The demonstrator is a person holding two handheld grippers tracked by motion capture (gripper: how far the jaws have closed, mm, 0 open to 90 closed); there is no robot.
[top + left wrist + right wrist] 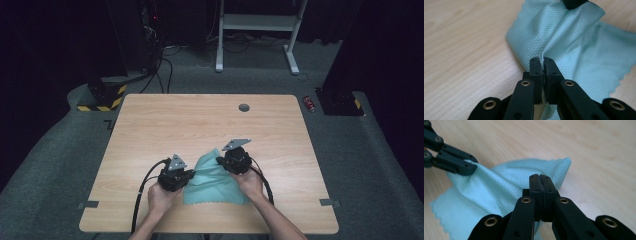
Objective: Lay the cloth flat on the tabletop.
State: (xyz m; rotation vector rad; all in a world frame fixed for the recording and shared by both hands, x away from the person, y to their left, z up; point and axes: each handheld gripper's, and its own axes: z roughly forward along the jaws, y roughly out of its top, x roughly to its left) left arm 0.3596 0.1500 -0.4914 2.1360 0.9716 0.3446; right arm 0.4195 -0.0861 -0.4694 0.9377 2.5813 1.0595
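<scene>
Teal microfibre cloth (215,180) lies at the worktop's (200,125) six o'clock edge, gripped by me at two spots: my left gripper (541,60) is clamped tight on its nine o'clock edge, my right gripper (540,178) on its twelve o'clock corner. Grasping looks done; lifting or folding remains. My hands hide the pinch points from above.

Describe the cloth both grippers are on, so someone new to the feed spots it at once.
Start at the wooden table and look to its near edge, in front of the person's hands. The cloth lies there, pinched by the left hand-held gripper and the right hand-held gripper. It is the one soft thing there: pale teal, with a fine diamond weave and a zigzag-cut edge.
</scene>
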